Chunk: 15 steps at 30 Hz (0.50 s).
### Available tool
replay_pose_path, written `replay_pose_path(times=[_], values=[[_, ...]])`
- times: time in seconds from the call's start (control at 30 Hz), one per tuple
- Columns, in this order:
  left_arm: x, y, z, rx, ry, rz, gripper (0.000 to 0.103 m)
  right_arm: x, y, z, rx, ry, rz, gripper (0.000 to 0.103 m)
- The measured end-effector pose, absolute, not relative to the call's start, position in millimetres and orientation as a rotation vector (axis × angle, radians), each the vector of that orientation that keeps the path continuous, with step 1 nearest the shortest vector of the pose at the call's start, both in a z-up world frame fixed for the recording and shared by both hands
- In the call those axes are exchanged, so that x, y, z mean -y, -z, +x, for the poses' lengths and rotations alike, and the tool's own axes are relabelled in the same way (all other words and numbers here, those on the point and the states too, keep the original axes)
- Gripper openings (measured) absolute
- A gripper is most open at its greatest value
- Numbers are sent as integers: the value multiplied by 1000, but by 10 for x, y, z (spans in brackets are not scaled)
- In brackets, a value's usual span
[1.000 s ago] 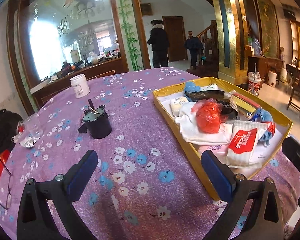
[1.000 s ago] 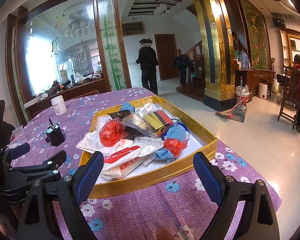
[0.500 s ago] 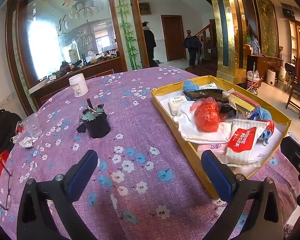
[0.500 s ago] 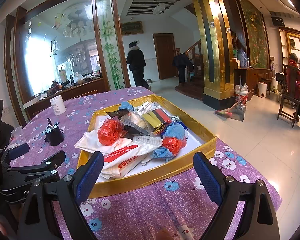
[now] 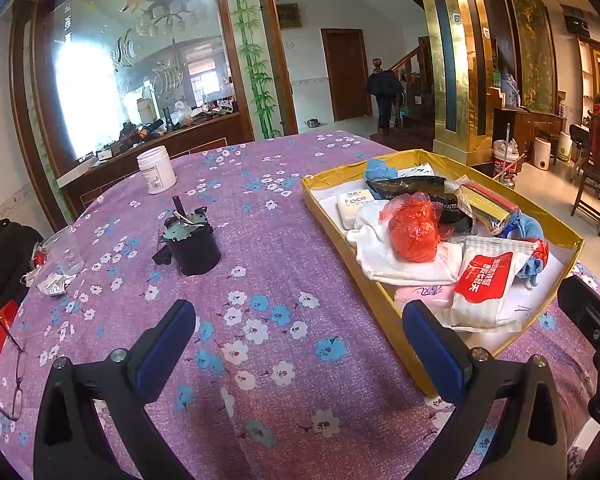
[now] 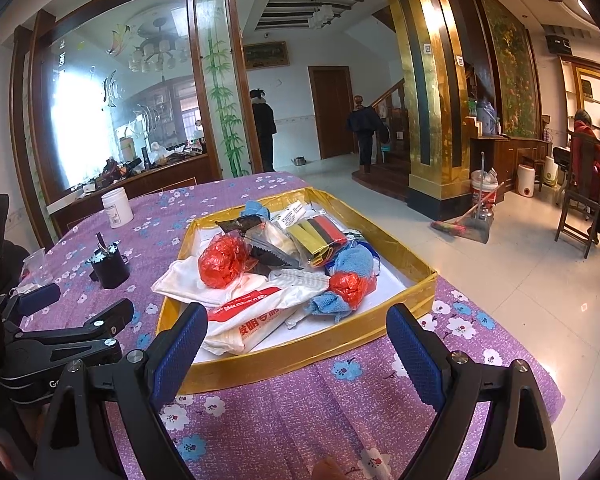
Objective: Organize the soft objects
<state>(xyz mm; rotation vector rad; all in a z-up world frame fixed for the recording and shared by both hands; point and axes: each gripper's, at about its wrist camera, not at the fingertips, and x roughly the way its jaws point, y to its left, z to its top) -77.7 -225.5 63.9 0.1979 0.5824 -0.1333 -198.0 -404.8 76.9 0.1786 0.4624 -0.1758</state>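
Both tongs [image 5: 300, 344] [image 6: 298, 344] gape, seemingly above tablecloth [image 5: 260, 240].

My right gripper [image 5: 596, 320] is cut off by the right edge of my left camera's picture, so I cannot tell there how its fingers stand. The pink pack [image 5: 424, 294] in the gold tray [image 5: 384, 304] is partly hidden under the white pack with the red label [image 5: 484, 280], and the writing on that label is too small for me to read. The glasses [image 5: 12, 380] on the purple cloth [image 5: 260, 240] run off the left edge, and the person by the stairs [image 6: 364, 128] is too far and dark to see well.
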Motion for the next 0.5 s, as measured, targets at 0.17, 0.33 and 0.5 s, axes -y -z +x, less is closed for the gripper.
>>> replay_pose_path(times=[0.17,0.33,0.5], values=[[2249,-638,-777,-581,129,200,103,4034,-778,-1964,-463,176,179,93],[2243,-638,-777,-582,129,200,103,4027,-777,-1966,-465,173,175,93],[2245,-638,-777,-581,127,202,103,4025,-774,-1963,-468,174,174,93]])
